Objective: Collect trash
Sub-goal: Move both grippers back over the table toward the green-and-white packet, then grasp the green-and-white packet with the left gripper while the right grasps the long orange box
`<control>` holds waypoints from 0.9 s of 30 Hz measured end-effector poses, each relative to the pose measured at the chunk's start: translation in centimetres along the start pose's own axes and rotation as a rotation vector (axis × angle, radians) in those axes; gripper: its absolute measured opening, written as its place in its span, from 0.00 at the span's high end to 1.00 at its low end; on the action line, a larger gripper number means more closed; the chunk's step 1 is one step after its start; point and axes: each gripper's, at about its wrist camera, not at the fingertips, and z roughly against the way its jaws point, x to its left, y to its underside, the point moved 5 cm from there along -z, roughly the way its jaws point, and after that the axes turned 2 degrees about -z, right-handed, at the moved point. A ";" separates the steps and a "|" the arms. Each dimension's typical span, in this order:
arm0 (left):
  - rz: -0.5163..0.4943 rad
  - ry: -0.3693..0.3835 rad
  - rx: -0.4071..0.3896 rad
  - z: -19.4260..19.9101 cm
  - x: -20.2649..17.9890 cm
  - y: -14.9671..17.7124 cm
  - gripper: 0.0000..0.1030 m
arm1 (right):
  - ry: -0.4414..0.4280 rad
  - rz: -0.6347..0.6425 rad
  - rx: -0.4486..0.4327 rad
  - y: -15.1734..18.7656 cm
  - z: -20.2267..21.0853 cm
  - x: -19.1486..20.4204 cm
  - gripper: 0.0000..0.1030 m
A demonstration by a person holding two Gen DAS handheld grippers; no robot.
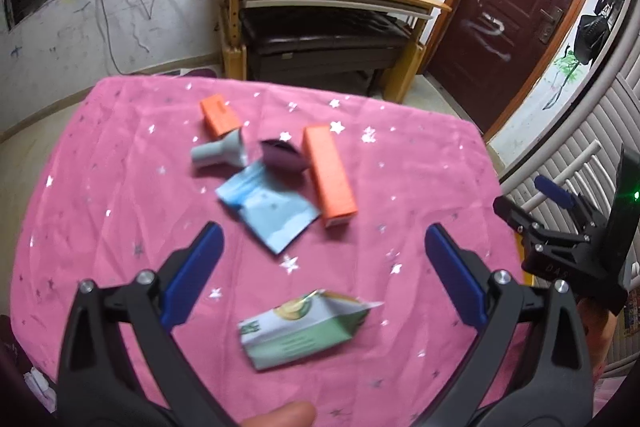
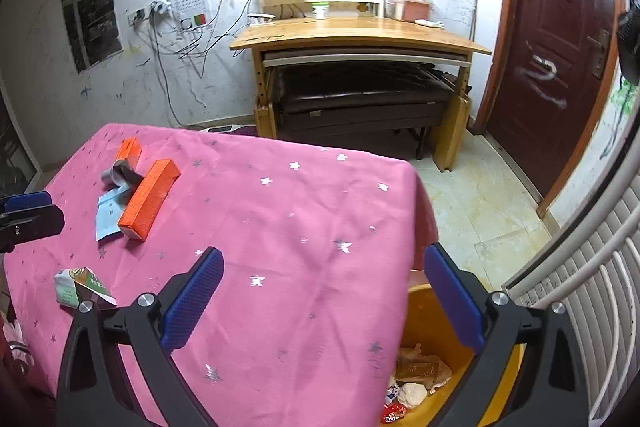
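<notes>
Left tool (image 1: 324, 247): jaws spread wide, holding nothing. I see it hovering over the near half of the table (image 1: 100, 187). The green-and-white carton (image 1: 302, 331) lies flat between and just below the blue pads, crushed at its right end, spout flap torn open. It is not touching either pad.

Right tool (image 2: 320, 267): also spread wide, empty. It sits over the table's right edge, its right finger above the yellow bin (image 2: 424, 323) that stands on the floor against the table. The bin holds crumpled wrappers (image 2: 416, 375); details are too small for me to read.

Farther up the table from the left tool lies a loose cluster. A light-blue foil packet (image 1: 272, 207), flat and creased, is nearest. A long orange box (image 1: 330, 179), rigid cardboard, lies just right of it, touching the packet's corner. A dark purple crumpled piece (image 1: 282, 157) sits between packet and box; motion blur leaves its material unclear, possibly a wrapper. A grey funnel-shaped plastic part (image 1: 222, 153) lies left of it, and a smaller orange box (image 1: 220, 115) behind that.

Table cover: pink cloth with silver stars, wrinkled.

Nothing lies between the left tool and the carton. Beyond the table stands a wooden desk (image 2: 360, 31).
</notes>
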 end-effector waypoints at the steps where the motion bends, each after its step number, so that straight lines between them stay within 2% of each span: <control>1: -0.007 0.000 0.008 -0.1 0.2 0.3 0.06 | -0.003 0.008 0.002 0.0 -0.1 0.3 0.09; 9: -0.091 0.018 0.024 -0.4 1.1 2.5 0.06 | -0.029 0.035 -0.005 -0.4 -1.0 2.8 0.09; 15: -0.218 0.112 0.060 -1.2 0.6 4.6 0.06 | -0.108 0.017 -0.019 -1.1 -1.0 4.8 0.09; 17: -0.268 0.131 0.063 -1.5 0.2 5.0 0.06 | -0.138 0.004 -0.015 -1.4 -1.2 5.6 0.09; 20: -0.318 0.131 0.045 -2.0 0.1 5.4 0.06 | -0.129 0.022 0.009 -1.8 -2.0 6.8 0.09; 22: -0.332 0.111 0.025 -2.3 0.1 5.6 0.14 | -0.112 0.040 0.024 -2.3 -2.6 7.7 0.09; 27: -0.356 0.147 0.023 -2.7 0.0 5.8 0.20 | -0.139 0.073 0.053 -3.7 -4.3 11.1 0.09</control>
